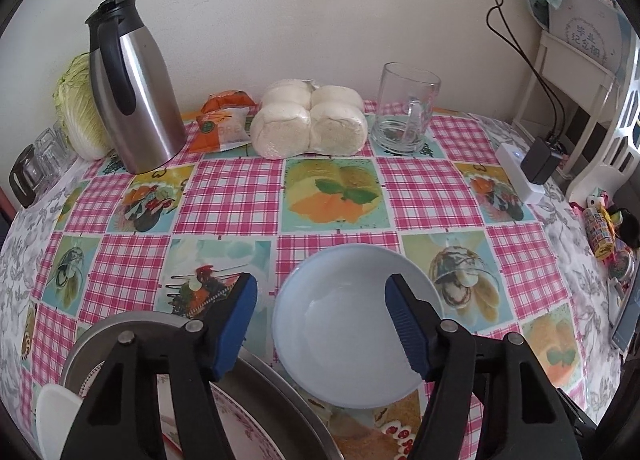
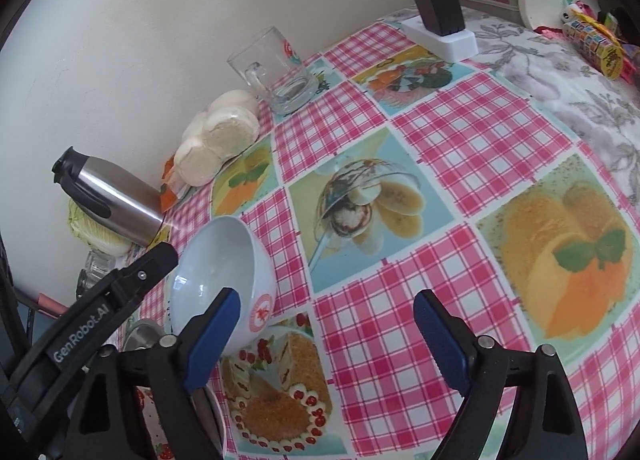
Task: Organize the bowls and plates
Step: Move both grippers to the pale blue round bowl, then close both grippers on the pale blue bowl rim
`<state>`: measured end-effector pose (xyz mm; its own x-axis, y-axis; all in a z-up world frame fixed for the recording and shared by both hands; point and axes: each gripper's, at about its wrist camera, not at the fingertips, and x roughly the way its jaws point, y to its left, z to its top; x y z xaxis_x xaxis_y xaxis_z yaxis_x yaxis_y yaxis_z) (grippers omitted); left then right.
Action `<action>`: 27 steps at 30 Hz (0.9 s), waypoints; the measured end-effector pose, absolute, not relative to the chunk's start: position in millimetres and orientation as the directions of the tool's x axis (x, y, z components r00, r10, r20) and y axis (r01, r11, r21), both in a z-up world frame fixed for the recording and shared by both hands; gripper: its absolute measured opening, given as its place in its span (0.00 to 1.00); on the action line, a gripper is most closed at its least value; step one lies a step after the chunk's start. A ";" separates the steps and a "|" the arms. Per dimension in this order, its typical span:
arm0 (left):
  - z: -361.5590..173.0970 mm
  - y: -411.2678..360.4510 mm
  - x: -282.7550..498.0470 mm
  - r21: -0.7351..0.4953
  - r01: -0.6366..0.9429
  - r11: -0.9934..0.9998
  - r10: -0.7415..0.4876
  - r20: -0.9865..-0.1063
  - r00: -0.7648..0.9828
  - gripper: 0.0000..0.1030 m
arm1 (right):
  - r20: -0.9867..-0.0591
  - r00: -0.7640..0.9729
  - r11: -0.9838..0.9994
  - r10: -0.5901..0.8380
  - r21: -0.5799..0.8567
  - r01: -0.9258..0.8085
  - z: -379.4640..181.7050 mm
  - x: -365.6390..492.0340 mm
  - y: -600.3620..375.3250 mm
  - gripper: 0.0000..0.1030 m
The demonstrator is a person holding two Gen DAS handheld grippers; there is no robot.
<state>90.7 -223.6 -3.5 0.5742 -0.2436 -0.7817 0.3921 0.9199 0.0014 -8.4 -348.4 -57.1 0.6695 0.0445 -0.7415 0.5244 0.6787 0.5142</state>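
Observation:
A pale blue bowl [image 1: 352,324] stands on the checked tablecloth, just ahead of my open left gripper [image 1: 322,324]; its right finger reaches over the bowl's rim. In the right wrist view the same bowl [image 2: 224,276] shows a red emblem on its side, with the left gripper's black finger [image 2: 132,280] beside it. My right gripper [image 2: 328,340] is open and empty above the cloth, to the right of the bowl. A steel tray [image 1: 272,388] holding a floral plate [image 1: 240,428] lies at the lower left, under my left gripper.
Along the wall stand a steel thermos jug [image 1: 132,100], a cabbage [image 1: 76,112], a bag of steamed buns [image 1: 308,120], an orange snack packet [image 1: 224,124] and a glass mug [image 1: 404,108]. A power strip with adapter [image 1: 528,168] and a white rack [image 1: 580,80] are at the right.

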 end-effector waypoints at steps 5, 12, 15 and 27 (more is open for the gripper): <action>-6.9 -219.5 95.6 -0.006 0.372 0.928 -0.234 -0.786 0.572 0.66 | -0.729 0.681 0.677 0.068 0.535 0.505 -59.3 -1.7 -345.0 0.81; -7.0 -219.9 95.1 -0.004 0.373 0.928 -0.228 -0.797 0.559 0.66 | -0.722 0.685 0.691 0.100 0.546 0.475 -65.7 9.7 -337.5 0.66; -9.2 -215.8 98.3 -0.022 0.353 0.935 -0.225 -0.807 0.546 0.66 | -0.723 0.682 0.700 0.109 0.543 0.464 -69.2 14.5 -333.9 0.54; -12.0 -224.0 94.9 0.003 0.367 0.930 -0.213 -0.809 0.548 0.65 | -0.686 0.714 0.708 0.142 0.575 0.411 -70.0 28.1 -319.1 0.20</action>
